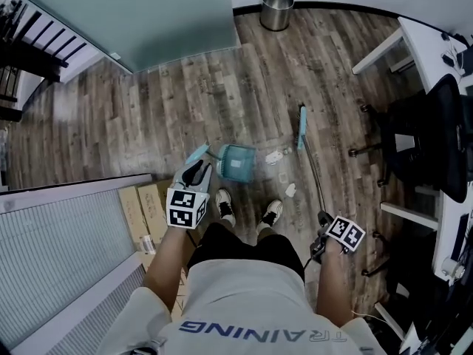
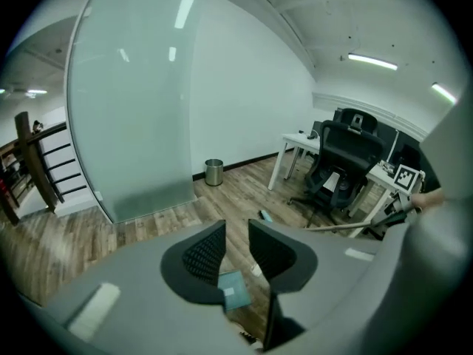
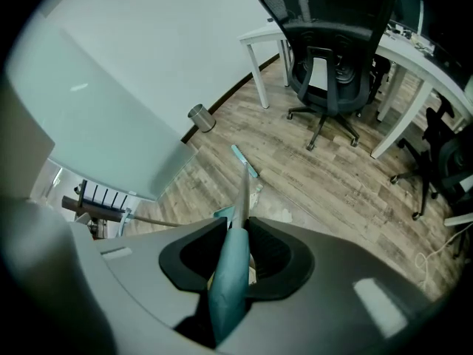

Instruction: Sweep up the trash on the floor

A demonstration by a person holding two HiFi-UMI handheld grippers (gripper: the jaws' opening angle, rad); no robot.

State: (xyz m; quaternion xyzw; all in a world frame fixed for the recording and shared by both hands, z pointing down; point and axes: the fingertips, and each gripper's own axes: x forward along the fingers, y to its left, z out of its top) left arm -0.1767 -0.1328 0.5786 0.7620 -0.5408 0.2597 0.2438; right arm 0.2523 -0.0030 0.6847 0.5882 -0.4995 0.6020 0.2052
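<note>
A teal dustpan (image 1: pixel 238 163) stands on the wood floor just ahead of the person's shoes. My left gripper (image 1: pixel 196 170) hovers at its left, beside the pan's teal handle (image 1: pixel 198 153). In the left gripper view that gripper (image 2: pixel 236 239) has its jaws a little apart with nothing between them, and the dustpan (image 2: pixel 235 291) shows below the gap. My right gripper (image 3: pixel 238 235) is shut on the broom handle (image 3: pixel 244 191), whose teal grip fills its jaws. The broom head (image 1: pixel 301 128) rests on the floor further out. White paper scraps (image 1: pixel 273 156) (image 1: pixel 290 191) lie between broom and dustpan.
A metal trash can (image 1: pixel 277 9) stands by the far wall. A black office chair (image 1: pixel 429 135) and white desks (image 1: pixel 384 46) take up the right side. Cardboard boxes (image 1: pixel 144 209) lie at the left, behind them a frosted glass partition (image 1: pixel 148 21).
</note>
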